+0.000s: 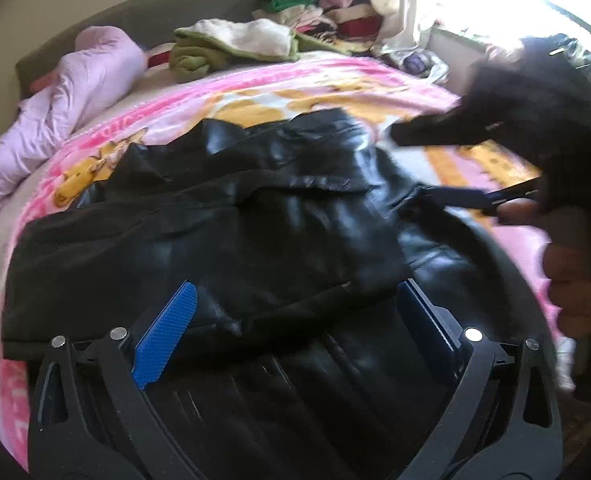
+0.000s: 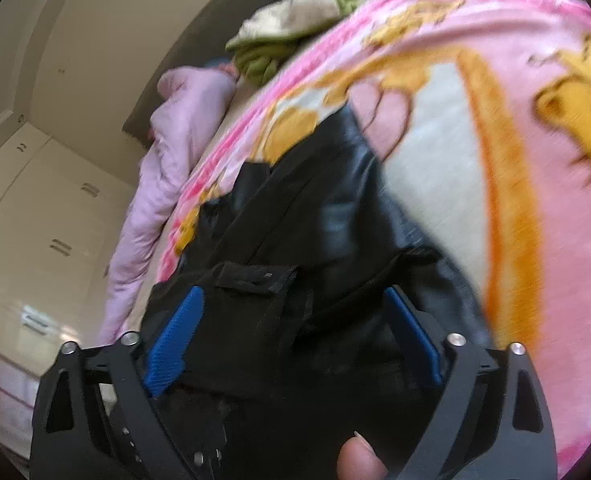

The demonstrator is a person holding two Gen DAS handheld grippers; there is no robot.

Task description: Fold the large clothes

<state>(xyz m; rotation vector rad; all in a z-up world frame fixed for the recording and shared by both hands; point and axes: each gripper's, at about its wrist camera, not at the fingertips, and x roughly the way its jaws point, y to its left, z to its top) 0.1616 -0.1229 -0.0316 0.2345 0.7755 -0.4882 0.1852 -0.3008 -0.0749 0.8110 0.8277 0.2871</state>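
Black leather jacket point(image 1: 255, 216) lies beneath the wide-spread left gripper point(image 1: 295, 312).

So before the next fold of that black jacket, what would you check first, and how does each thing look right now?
1. Left tongs open, ready to grab: ok.
2. Right tongs open: ok.
3. Black jacket lying flat: not ok, it is rumpled, with a flap turned over.
4. Jacket fully on the pink blanket: cannot tell, its near edge is hidden.
5. Other laundry apart from the jacket: ok, the lilac garment and green pile lie well away.
6. Sharp picture: not ok, both views are blurred.
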